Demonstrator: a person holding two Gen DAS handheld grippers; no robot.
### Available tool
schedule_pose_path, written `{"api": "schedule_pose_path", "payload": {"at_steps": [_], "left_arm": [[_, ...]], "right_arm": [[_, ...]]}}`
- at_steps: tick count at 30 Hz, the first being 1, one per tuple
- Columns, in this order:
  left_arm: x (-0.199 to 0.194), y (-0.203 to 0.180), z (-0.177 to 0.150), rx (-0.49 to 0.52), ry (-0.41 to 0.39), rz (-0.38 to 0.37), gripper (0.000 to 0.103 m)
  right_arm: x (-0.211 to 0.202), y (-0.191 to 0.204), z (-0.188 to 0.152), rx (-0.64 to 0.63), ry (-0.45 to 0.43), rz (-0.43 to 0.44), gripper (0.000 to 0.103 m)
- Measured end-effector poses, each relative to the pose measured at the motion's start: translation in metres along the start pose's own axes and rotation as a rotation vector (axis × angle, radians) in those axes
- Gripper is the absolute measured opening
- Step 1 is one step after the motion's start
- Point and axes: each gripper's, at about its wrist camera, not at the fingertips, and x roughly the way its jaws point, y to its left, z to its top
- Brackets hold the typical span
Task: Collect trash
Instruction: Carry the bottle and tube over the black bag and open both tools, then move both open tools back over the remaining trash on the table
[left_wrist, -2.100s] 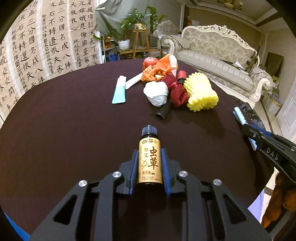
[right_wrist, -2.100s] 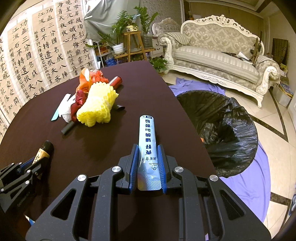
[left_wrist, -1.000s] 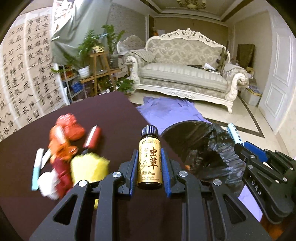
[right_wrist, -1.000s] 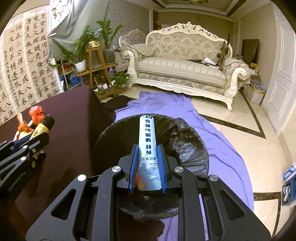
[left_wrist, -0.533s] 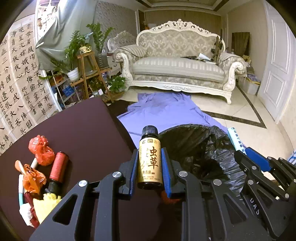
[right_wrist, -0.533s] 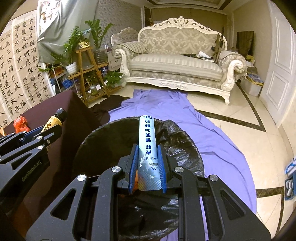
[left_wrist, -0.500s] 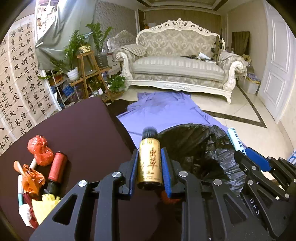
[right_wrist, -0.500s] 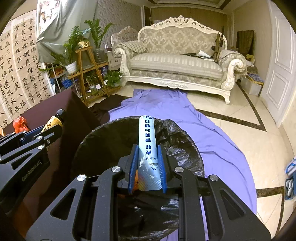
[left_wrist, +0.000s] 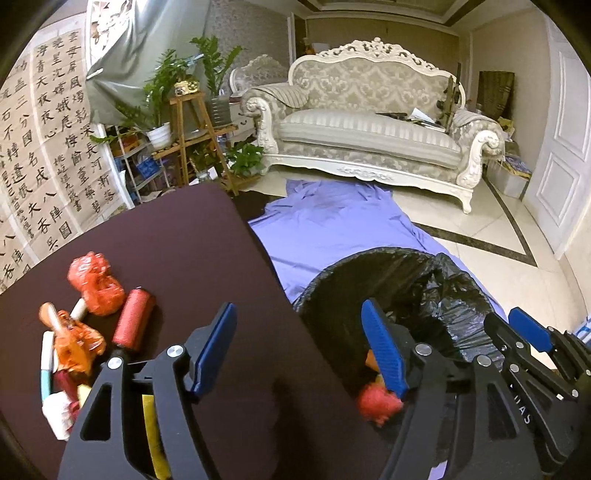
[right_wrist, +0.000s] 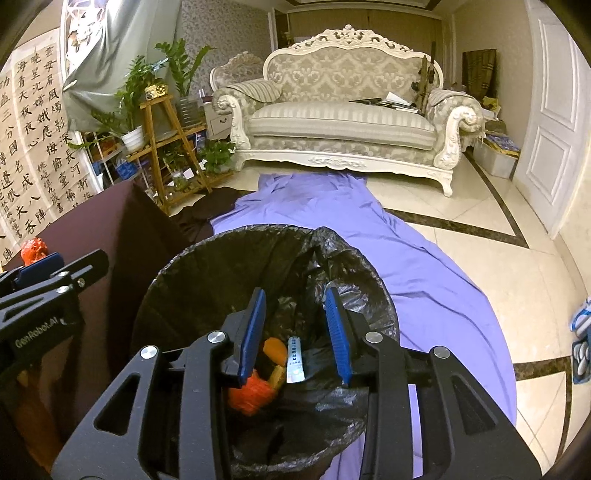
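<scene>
Hanging over the black-lined bin (right_wrist: 207, 280), the right gripper (right_wrist: 295, 332) is seen with jaws just parted and nothing between them — the blue-and-white sachet (right_wrist: 294, 360) lies inside. The left gripper (left_wrist: 299, 347), jaws just spread wide, is likewise empty. Remaining trash is clustered at the tabletop's (left_wrist: 177, 236) left edge: crumpled orange bags (left_wrist: 96, 282), judged light and soft, and a stiff red roll (left_wrist: 133, 320), best taken across its middle. Open tabletop is left between.
</scene>
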Motion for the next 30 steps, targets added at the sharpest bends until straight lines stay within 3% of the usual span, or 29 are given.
{"api": "schedule_pose_path", "payload": {"at_steps": [10,13,18,30], "left_arm": [[-0.048,0.051,-0.019,-0.054,-0.029,0.061,0.068],[-0.058,0.07,-0.026,-0.081,-0.03,0.089,0.068],[-0.074,0.106,-0.041,-0.134,-0.029,0.14,0.069],[-0.098,0.199,-0.081,-0.266,-0.004,0.314,0.069]], "right_arm": [[-0.026,0.041,-0.02,-0.044,0.014,0.075,0.035],[-0.035,0.059,-0.022,-0.06,0.008,0.096,0.045],[-0.048,0.088,-0.023,-0.107,0.0,0.139,0.045],[-0.066,0.173,-0.029,-0.25,-0.005,0.263,0.046]]}}
